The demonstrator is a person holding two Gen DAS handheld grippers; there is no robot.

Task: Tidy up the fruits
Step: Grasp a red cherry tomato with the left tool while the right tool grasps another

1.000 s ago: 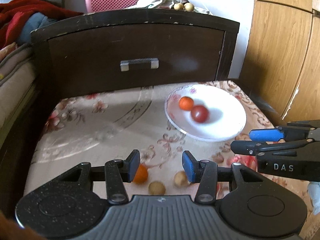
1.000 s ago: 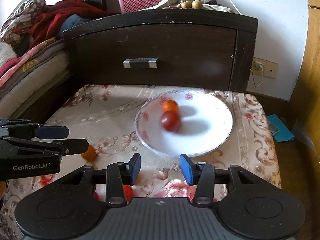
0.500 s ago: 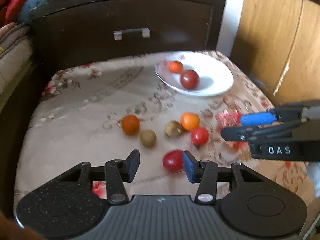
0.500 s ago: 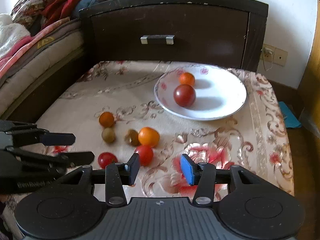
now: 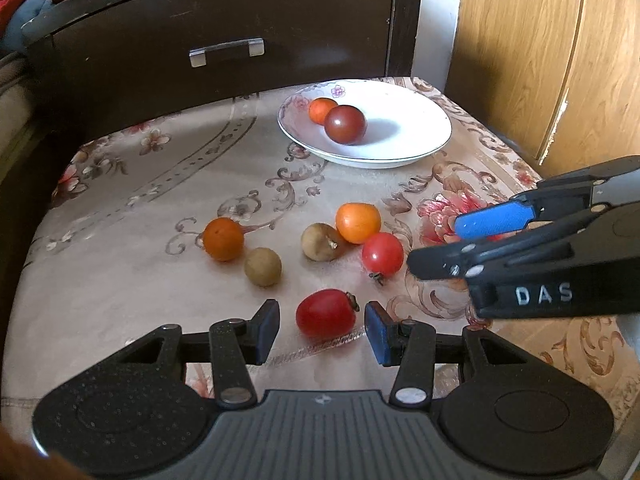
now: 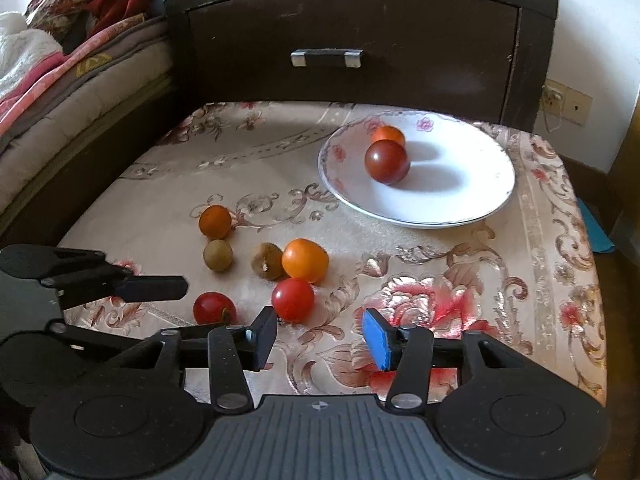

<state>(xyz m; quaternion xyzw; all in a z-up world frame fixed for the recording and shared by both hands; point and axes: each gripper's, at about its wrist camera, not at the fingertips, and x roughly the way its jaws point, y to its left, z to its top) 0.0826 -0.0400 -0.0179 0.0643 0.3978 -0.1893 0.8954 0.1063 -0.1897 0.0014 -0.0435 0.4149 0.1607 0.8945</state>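
Note:
A white plate at the far right of the table holds a dark red tomato and a small orange fruit. Several fruits lie loose on the cloth: an oval red tomato, a round red tomato, an orange fruit, another orange fruit and two brown longans. My left gripper is open around the oval tomato. My right gripper is open, just right of the round tomato.
A dark wooden drawer cabinet stands behind the table. Bedding lies to the left and a wooden wardrobe to the right. The floral tablecloth drops off at the near and right edges.
Both grippers pulled back and tilted down from the plate toward the loose fruits. The left one now has the oval red tomato between its open fingers.

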